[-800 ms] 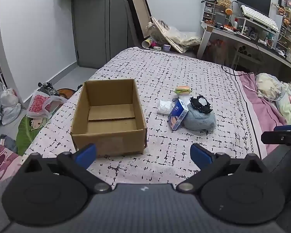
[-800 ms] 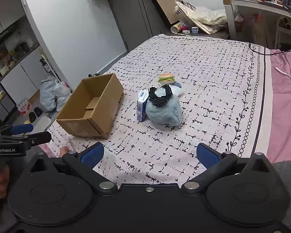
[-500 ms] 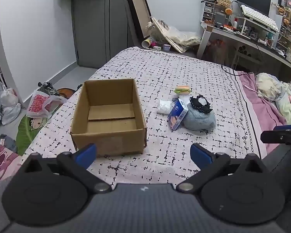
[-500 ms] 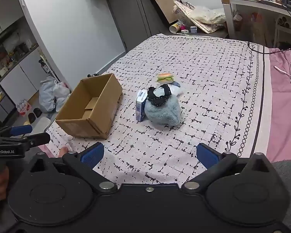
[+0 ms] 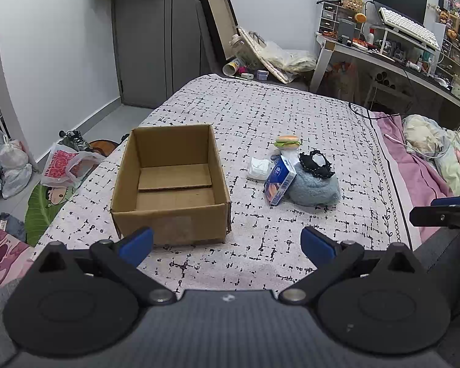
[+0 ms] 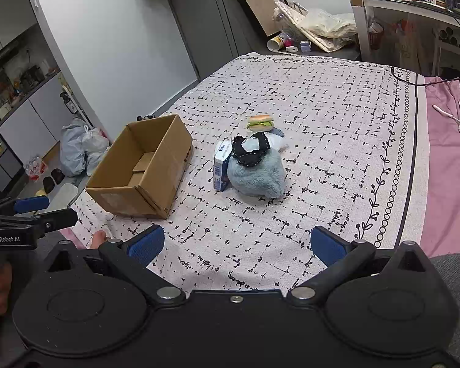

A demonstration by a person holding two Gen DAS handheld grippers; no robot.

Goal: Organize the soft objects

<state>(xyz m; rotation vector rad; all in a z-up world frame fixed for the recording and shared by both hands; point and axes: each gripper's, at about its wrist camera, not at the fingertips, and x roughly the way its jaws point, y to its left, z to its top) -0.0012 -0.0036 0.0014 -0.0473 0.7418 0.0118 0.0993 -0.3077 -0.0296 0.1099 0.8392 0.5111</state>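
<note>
Barely anything has shifted since a moment ago: our right-wrist view has crept a touch closer to the pile, while the left-wrist view sits just as it was. We're holding the left claw [image 5: 227, 240] low over the near edge of the bed [image 5: 260, 116], fingers spread wide with nothing between them, just in front of the cardboard box [image 5: 171, 184], which stands open with only its loose bottom flaps showing inside. Our right claw [image 6: 237, 245] is spread just as wide, also holding nothing, aimed across the patterned bedspread at the cluster of soft things. There, the grey plush toy [image 6: 257, 176] lies on the bed with a black lacy piece [image 6: 250, 150] draped on top, and a blue tissue pack [image 6: 222, 165] leans against its box-facing side. Just behind sits the little burger toy [image 6: 260, 122], and in the left-wrist view a white crumpled cloth [image 5: 259, 168] rests beside the pack. All of it lies to the right of the box, well apart from both claws.
</note>
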